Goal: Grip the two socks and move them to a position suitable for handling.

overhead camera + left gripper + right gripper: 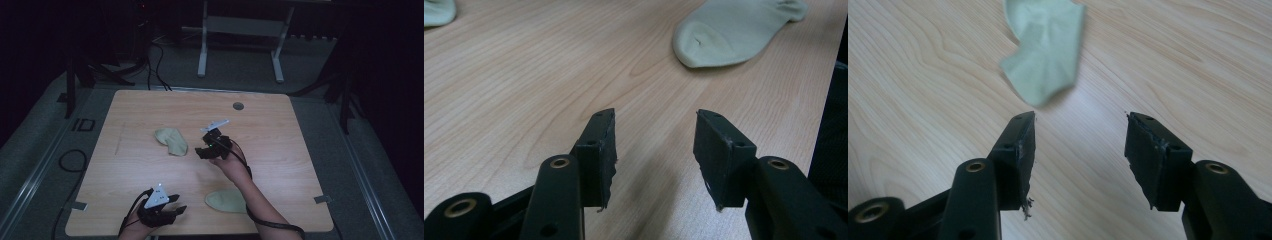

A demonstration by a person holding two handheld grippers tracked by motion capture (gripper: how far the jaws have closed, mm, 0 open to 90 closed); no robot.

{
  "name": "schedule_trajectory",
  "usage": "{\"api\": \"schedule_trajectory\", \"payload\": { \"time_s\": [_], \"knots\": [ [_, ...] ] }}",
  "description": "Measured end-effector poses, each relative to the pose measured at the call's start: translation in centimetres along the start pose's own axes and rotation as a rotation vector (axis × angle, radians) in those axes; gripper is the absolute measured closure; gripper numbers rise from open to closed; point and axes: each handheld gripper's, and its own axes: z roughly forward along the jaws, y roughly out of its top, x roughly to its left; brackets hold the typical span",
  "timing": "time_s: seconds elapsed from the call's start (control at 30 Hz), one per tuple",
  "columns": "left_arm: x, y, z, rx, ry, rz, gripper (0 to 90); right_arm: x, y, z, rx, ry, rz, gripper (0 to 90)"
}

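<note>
Two pale green socks lie flat on the wooden table [280, 130]. The far sock [171, 140] rests left of centre; the near sock [226, 200] lies by the front edge, partly under the right forearm. My right gripper [200, 151] hovers just right of the far sock, open, with that sock [1045, 45] a short way ahead of its empty jaws [1079, 150]. My left gripper [179, 203] is at the front left, open and empty [654, 145]. It points toward the near sock [734, 30], whose toe end faces it; the far sock [436, 11] peeks in at the top left corner.
A round cable hole [238, 106] sits near the table's far edge. Beyond the table stands a white metal frame [240, 30] on grey carpet. Cables [70, 162] loop on the floor at the left. The surroundings are dark.
</note>
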Motion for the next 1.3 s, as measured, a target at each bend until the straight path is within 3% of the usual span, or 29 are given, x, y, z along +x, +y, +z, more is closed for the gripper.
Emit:
{"api": "schedule_trajectory", "payload": {
  "time_s": [0.07, 0.2, 0.33, 0.5, 0.53, 0.63, 0.77, 0.93, 1.03, 1.1, 1.23, 1.3],
  "knots": [
    [0.0, -0.1, 0.1, -0.003, -0.005, 0.001, 51.2, 0.2, 0.3, 0.3, 0.003, 0.006, 0.004, 45.6],
    [-0.2, 0.0, 0.3, -0.003, -0.002, 0.007, 51.2, 1.5, 2.1, 2.1, 0.005, 0.060, 0.011, 45.2],
    [-0.2, -0.1, 0.3, -0.001, 0.002, 0.005, 51.2, 2.7, 3.7, 3.9, 0.006, 0.067, 0.009, 44.3],
    [0.1, -0.1, -0.3, -0.030, 0.011, -0.015, 51.2, 3.5, 5.2, 6.0, 0.015, 0.051, 0.010, 41.9],
    [0.2, -0.1, -0.5, -0.037, 0.011, -0.022, 51.2, 3.9, 5.9, 7.1, 0.029, 0.020, -0.009, 40.7],
    [0.4, -0.2, -0.7, -0.047, 0.017, -0.028, 51.2, 4.1, 6.6, 8.5, 0.035, -0.013, -0.009, 40.1],
    [0.5, -0.3, -1.0, -0.054, 0.024, -0.038, 51.2, 3.6, 7.0, 10.5, 0.056, -0.056, 0.015, 38.5],
    [0.7, -0.4, -1.3, -0.063, 0.028, -0.042, 51.2, 3.2, 6.9, 12.8, 0.096, -0.074, 0.049, 36.7],
    [0.8, -0.5, -1.3, -0.064, 0.031, -0.048, 51.2, 3.4, 6.8, 13.9, 0.122, -0.077, 0.029, 37.9],
    [0.8, -0.5, -1.3, -0.062, 0.035, -0.053, 51.2, 3.7, 6.7, 14.5, 0.135, -0.096, -0.004, 41.9],
    [0.9, -0.5, -1.5, -0.066, 0.042, -0.054, 51.2, 4.3, 6.8, 14.4, 0.127, -0.117, -0.027, 73.6],
    [0.9, -0.5, -1.5, -0.070, 0.046, -0.057, 51.2, 4.4, 6.8, 14.2, 0.139, -0.135, -0.050, 77.8]
  ]
}}
